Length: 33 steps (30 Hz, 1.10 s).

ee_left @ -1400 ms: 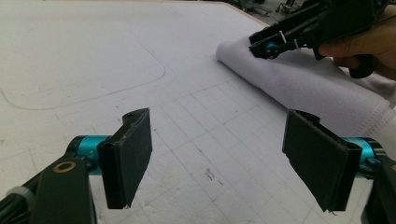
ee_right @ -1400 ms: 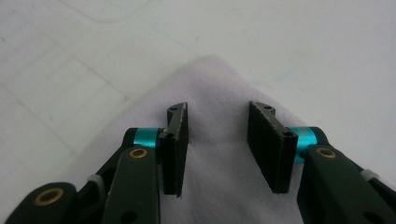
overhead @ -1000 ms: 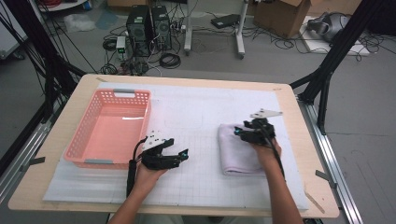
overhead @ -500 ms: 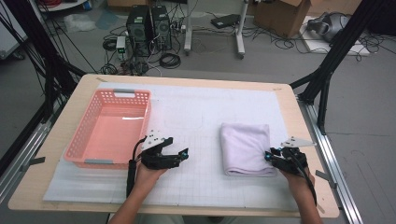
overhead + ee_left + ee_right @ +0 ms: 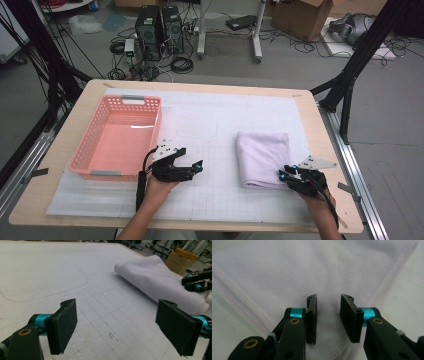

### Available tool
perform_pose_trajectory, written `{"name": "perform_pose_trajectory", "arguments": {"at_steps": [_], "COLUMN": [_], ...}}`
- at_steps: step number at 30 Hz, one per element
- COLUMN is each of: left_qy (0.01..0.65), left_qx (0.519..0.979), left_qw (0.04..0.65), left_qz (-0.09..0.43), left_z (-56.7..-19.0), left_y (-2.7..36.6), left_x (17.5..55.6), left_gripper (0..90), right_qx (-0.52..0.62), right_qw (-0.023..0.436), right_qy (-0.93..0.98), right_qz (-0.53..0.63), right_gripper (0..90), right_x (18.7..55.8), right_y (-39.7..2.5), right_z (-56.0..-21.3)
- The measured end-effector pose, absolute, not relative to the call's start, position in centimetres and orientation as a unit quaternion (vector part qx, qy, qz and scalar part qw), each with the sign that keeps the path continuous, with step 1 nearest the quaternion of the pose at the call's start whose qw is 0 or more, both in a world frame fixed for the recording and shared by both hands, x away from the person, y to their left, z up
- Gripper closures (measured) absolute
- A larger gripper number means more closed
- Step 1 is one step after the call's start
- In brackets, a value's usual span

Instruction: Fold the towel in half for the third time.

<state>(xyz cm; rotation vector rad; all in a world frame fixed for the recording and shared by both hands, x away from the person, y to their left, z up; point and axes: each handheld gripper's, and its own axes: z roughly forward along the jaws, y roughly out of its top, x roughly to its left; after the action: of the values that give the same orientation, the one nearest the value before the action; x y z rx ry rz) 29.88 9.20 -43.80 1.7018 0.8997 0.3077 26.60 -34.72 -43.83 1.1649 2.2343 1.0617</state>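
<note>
A folded white towel (image 5: 263, 157) lies flat on the white grid mat, right of centre. My right gripper (image 5: 286, 175) is at the towel's near right corner, low over it. In the right gripper view its jaws (image 5: 328, 307) stand a little apart above the towel's (image 5: 312, 265) stitched corner, with nothing between them. Left of the towel, my left gripper (image 5: 197, 167) rests low over the mat beside the basket and points right. In the left gripper view its jaws (image 5: 117, 327) are wide open over bare mat, with the towel (image 5: 160, 282) and the right gripper (image 5: 197, 281) beyond.
A pink plastic basket (image 5: 84, 145) stands empty on the left of the mat. The mat (image 5: 210, 120) covers most of a wooden table (image 5: 70, 115). Black frame legs, computer towers, cables and boxes are on the floor beyond the far edge.
My right gripper has come off the top of the towel and moved toward the person to the towel's near right corner. The left gripper has stayed where it was.
</note>
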Motion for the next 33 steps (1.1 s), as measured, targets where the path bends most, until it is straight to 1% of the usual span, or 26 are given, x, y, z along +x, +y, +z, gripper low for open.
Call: {"name": "perform_pose_trajectory", "arguments": {"at_steps": [3, 6, 7, 8, 9, 10, 11, 12, 13, 14, 15, 17, 18, 21, 26, 28, 33], "left_qy": [0.386, 0.388, 0.388, 0.387, 0.386, 0.385, 0.385, 0.384, 0.382, 0.379, 0.375, 0.368, 0.367, 0.363, 0.374, 0.379, 0.366], "left_qx": [0.722, 0.723, 0.724, 0.723, 0.722, 0.721, 0.72, 0.72, 0.72, 0.721, 0.721, 0.719, 0.717, 0.72, 0.727, 0.723, 0.718], "left_qw": [0.559, 0.557, 0.557, 0.558, 0.56, 0.563, 0.564, 0.565, 0.566, 0.567, 0.569, 0.575, 0.578, 0.573, 0.562, 0.565, 0.579], "left_qz": [0.13, 0.128, 0.128, 0.126, 0.126, 0.125, 0.127, 0.124, 0.122, 0.123, 0.124, 0.13, 0.132, 0.144, 0.126, 0.122, 0.126], "left_z": [-43.8, -43.8, -43.8, -43.8, -43.8, -43.8, -43.7, -43.7, -43.7, -43.6, -43.6, -43.6, -43.6, -43.6, -43.6, -43.6, -43.5], "left_y": [9.2, 9.2, 9.2, 9.2, 9.2, 9.2, 9.3, 9.3, 9.3, 9.3, 9.3, 9.3, 9.3, 9.1, 8.9, 8.9, 9.1], "left_x": [29.9, 29.9, 29.9, 29.8, 29.8, 29.8, 29.8, 29.8, 29.7, 29.7, 29.7, 29.7, 29.7, 29.6, 29.7, 29.7, 29.5], "left_gripper": [18.1, 18.0, 18.0, 17.6, 17.4, 17.4, 17.2, 17.1, 17.1, 16.5, 16.5, 13.0, 12.8, 10.8, 10.9, 11.5, 13.8], "right_qx": [0.431, 0.444, 0.444, 0.446, 0.443, 0.443, 0.441, 0.436, 0.436, 0.442, 0.442, 0.441, 0.438, 0.429, 0.43, 0.431, 0.43], "right_qw": [0.205, 0.212, 0.212, 0.219, 0.226, 0.226, 0.232, 0.237, 0.237, 0.24, 0.24, 0.245, 0.247, 0.253, 0.26, 0.262, 0.264], "right_qy": [0.792, 0.77, 0.77, 0.761, 0.76, 0.76, 0.761, 0.764, 0.764, 0.756, 0.756, 0.753, 0.751, 0.75, 0.744, 0.743, 0.743], "right_qz": [0.381, 0.406, 0.406, 0.417, 0.418, 0.418, 0.415, 0.413, 0.413, 0.418, 0.418, 0.423, 0.428, 0.435, 0.441, 0.44, 0.44], "right_gripper": [65.7, 52.7, 52.7, 45.4, 40.2, 40.2, 37.3, 32.3, 32.3, 27.0, 27.0, 20.1, 17.5, 17.4, 17.4, 17.3, 17.4], "right_x": [25.9, 24.8, 24.8, 24.3, 24.0, 24.0, 23.6, 22.8, 22.8, 22.1, 22.1, 21.9, 21.8, 21.5, 21.4, 21.3, 21.3], "right_y": [-35.4, -36.1, -36.1, -36.4, -36.5, -36.5, -36.6, -37.0, -37.0, -37.6, -37.6, -38.1, -38.3, -38.6, -38.8, -38.8, -38.8], "right_z": [-43.8, -43.1, -43.1, -42.4, -42.2, -42.2, -42.1, -42.1, -42.1, -42.2, -42.2, -42.1, -42.0, -41.6, -41.4, -41.4, -41.3]}}
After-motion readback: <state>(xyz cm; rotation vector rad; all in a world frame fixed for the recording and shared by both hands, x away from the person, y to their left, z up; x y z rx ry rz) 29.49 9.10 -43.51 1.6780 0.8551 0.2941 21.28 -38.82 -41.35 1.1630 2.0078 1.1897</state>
